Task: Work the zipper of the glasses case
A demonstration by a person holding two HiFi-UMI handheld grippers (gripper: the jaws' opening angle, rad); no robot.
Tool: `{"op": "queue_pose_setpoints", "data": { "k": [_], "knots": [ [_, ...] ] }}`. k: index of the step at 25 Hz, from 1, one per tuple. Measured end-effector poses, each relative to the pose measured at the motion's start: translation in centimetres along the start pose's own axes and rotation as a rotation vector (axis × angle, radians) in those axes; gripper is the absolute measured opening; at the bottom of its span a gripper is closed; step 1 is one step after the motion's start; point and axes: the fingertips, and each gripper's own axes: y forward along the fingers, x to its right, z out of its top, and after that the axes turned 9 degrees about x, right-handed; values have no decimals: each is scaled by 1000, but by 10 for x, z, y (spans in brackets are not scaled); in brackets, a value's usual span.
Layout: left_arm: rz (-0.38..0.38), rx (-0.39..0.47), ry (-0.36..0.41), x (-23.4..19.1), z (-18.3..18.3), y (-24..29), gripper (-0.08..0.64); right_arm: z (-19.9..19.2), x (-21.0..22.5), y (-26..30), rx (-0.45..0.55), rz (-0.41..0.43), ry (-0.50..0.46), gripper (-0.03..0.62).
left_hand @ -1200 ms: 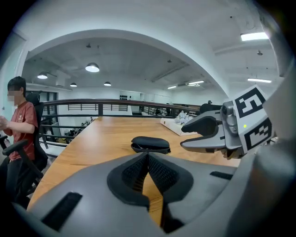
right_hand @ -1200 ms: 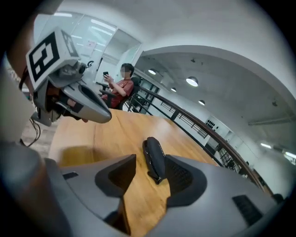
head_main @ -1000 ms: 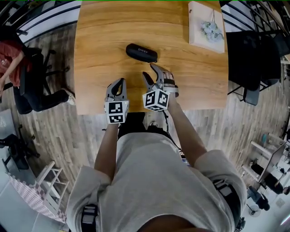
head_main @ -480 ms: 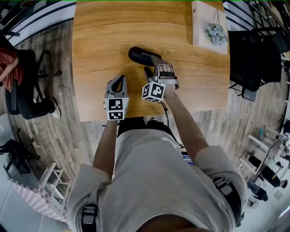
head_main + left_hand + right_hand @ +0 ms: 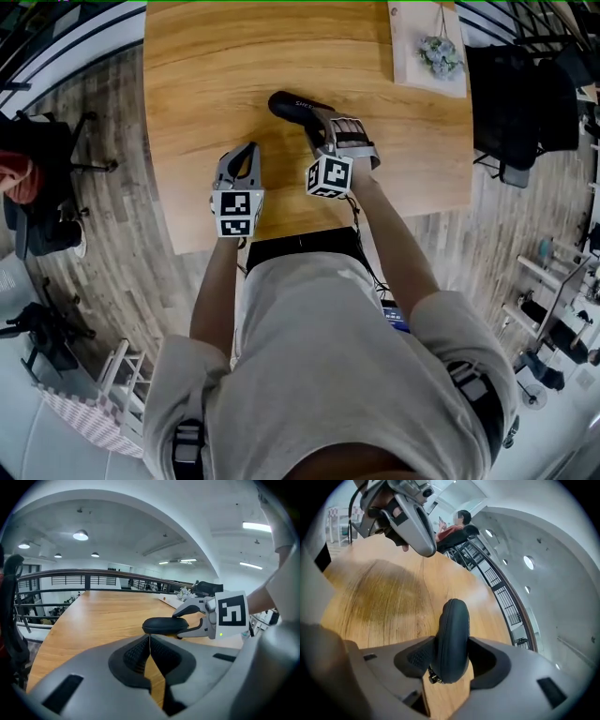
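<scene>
The glasses case (image 5: 452, 630) is clamped by the right gripper (image 5: 450, 660), its fingers having just been closing. The fingers of the left gripper (image 5: 149, 653) are held together. They must be opened for the zipper pull (image 5: 433, 677).

Right claw (image 5: 320, 126), jaws just closing, grips the black glasses case (image 5: 288, 104).

The black, oblong, hard-shell glasses case (image 5: 291, 104) sat low over the middle of the wooden bench (image 5: 206, 75), toward its far half, its long axis slanted from far left to near right. A zipper seam ran round its rounded edge and looked shut where it showed. A small metal pull (image 5: 433, 677) hung at its near end. That end sat between the pads of the right gripper (image 5: 452, 654), whose jaws had just been closing onto it.
</scene>
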Motion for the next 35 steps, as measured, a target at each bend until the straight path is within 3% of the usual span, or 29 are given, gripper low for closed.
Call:
{"op": "queue_pose_setpoints", "data": {
  "k": [7,11,12,13,14,17,19,23,26,30,32,35],
  "knots": [
    [-108,-25,182,10,32,9,25,4,14,-26,87,86,151,241],
    [-248,-70,391,28,48,17,28,13,14,-49,187,194,214,238],
    [-287,-70,462,35,54,20,74,16,12,-55,213,225,224,238],
    [-332,-68,536,44,59,23,217,19,11,-60,234,253,229,238],
    [-387,-73,615,55,61,27,311,20,9,-64,250,278,230,238],
    [-552,-122,851,89,45,35,342,21,1,-76,281,346,230,238],
    [-629,-162,933,107,25,38,346,21,-8,-85,299,392,235,238],
    [-725,-238,997,131,-6,45,348,17,-17,-98,329,441,237,238],
    [-721,-236,1025,140,-13,53,346,12,-18,-106,339,454,249,238],
    [-731,-227,993,146,-23,58,314,2,-25,-106,332,451,280,239],
    [-731,-252,958,144,-31,61,310,-4,-27,-102,322,429,355,239],
    [-719,-300,916,135,-44,63,308,-19,-23,-102,333,377,613,241]
  ]
}}
